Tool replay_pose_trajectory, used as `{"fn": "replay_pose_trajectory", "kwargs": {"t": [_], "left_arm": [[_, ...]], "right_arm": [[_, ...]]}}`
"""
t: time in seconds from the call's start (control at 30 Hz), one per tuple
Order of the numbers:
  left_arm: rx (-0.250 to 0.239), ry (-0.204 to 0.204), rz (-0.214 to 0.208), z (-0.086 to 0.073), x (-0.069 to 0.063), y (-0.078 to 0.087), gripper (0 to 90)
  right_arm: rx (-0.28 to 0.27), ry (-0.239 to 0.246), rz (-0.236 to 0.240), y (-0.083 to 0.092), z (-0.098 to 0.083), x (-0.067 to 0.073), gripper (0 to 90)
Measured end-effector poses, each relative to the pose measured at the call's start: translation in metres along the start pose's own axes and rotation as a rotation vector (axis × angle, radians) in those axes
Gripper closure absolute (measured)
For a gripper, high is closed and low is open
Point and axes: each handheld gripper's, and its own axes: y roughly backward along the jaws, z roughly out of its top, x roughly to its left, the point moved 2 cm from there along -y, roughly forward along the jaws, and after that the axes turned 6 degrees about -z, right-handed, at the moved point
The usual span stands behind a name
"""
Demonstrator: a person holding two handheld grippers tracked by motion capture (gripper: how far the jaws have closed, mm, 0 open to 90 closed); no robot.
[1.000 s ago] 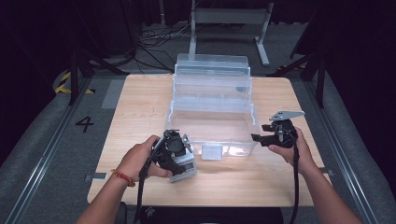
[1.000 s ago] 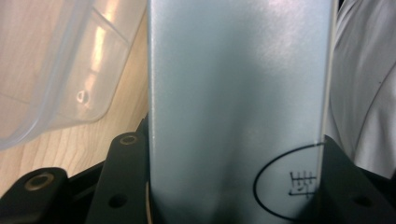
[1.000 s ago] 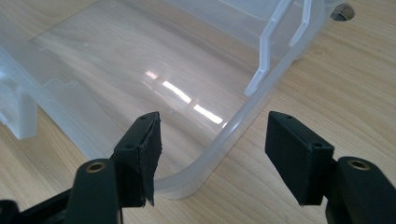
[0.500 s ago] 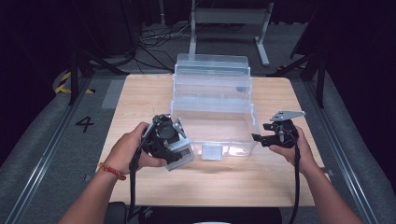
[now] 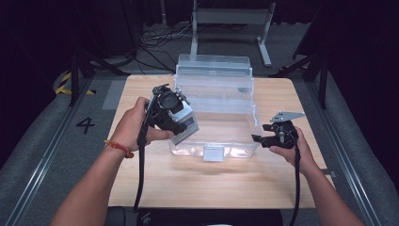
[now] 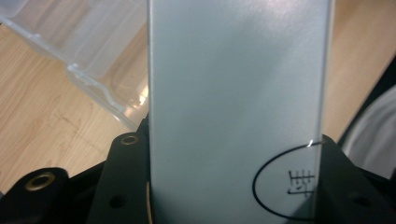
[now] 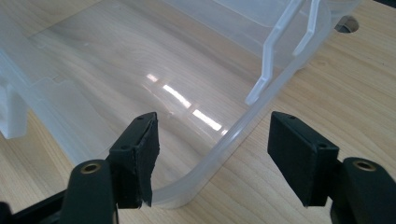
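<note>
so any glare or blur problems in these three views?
High view: dark surround, a bright reflection on the front of the clear plastic storage bin. Left gripper view: a flat grey card sits close to the lens, soft, blocking most of the scene. Right gripper view: sharp, with white glare streaks on the bin floor between the open jaws of the right hand-held gripper.

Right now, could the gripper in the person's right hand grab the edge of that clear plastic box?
Probably yes: the right gripper is open, and the clear box's rim runs between its jaws with nothing in the way.
</note>
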Motion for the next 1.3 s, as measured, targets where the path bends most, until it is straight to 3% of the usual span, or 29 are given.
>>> {"fn": "replay_pose_trajectory", "kwargs": {"t": [0.17,0.37,0.53,0.73,0.93,1.23,1.3], "left_arm": [[-0.003,0.088,0.021,0.012,0.016,-0.011,56.6],[0.011,0.156,0.019,0.021,0.035,-0.023,56.5],[-0.018,0.247,-0.019,0.021,0.049,-0.034,56.6],[-0.012,0.353,0.026,0.011,0.056,-0.047,56.7],[-0.003,0.406,0.070,0.006,0.057,-0.060,56.6],[-0.026,0.531,0.015,-0.007,0.068,-0.084,56.3],[-0.018,0.536,0.001,-0.010,0.070,-0.091,56.1]], "right_arm": [[-0.013,-0.002,0.011,-0.001,-0.001,-0.001,34.3],[-0.022,-0.007,0.021,-0.004,-0.002,-0.001,34.9],[-0.022,-0.005,0.019,-0.005,-0.001,0.000,34.9],[-0.025,0.004,0.010,-0.004,-0.001,0.002,36.3],[-0.031,0.011,0.000,-0.003,-0.002,0.003,36.7],[-0.041,0.014,-0.006,-0.003,-0.002,0.004,37.0],[-0.045,0.012,-0.004,-0.003,-0.003,0.004,37.1]]}}
